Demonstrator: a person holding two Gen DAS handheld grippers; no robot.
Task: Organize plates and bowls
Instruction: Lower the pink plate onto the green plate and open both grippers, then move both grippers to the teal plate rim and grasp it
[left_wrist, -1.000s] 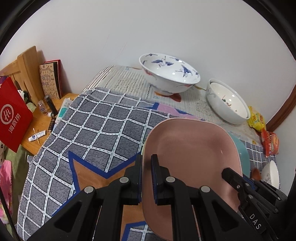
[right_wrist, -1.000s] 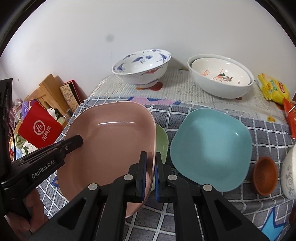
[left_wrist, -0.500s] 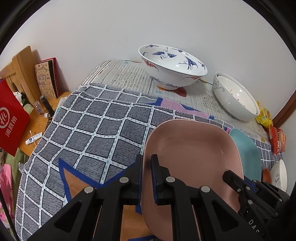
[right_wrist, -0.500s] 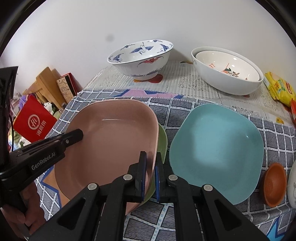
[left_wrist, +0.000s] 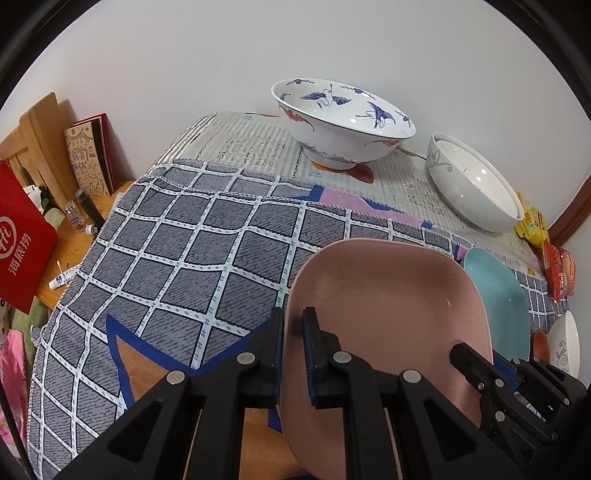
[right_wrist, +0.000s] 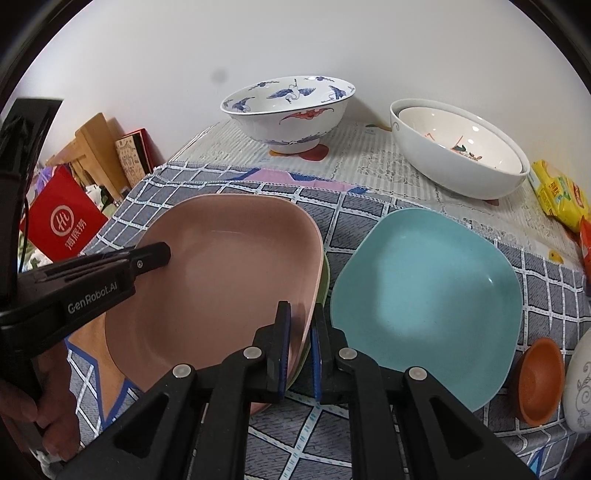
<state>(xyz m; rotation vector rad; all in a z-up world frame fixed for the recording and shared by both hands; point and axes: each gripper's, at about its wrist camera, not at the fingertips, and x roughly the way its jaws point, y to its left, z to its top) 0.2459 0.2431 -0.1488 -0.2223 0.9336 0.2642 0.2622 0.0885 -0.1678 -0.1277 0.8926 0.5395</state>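
While both hand-held grippers, left (left_wrist: 293, 332) and right (right_wrist: 300, 332), pinch opposite rims of the pink plate (right_wrist: 225, 273) resting on the green plate (right_wrist: 323, 284), I'd release them evenly, keeping it centred.

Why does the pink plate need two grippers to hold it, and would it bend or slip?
The pink plate probably won't bend; it keeps its shape pinched only at two rims, by the left gripper and right gripper. It looks smooth and a bit shiny, so it might slip from one thin pinch. It's wide, so one grip would likely let it tip.
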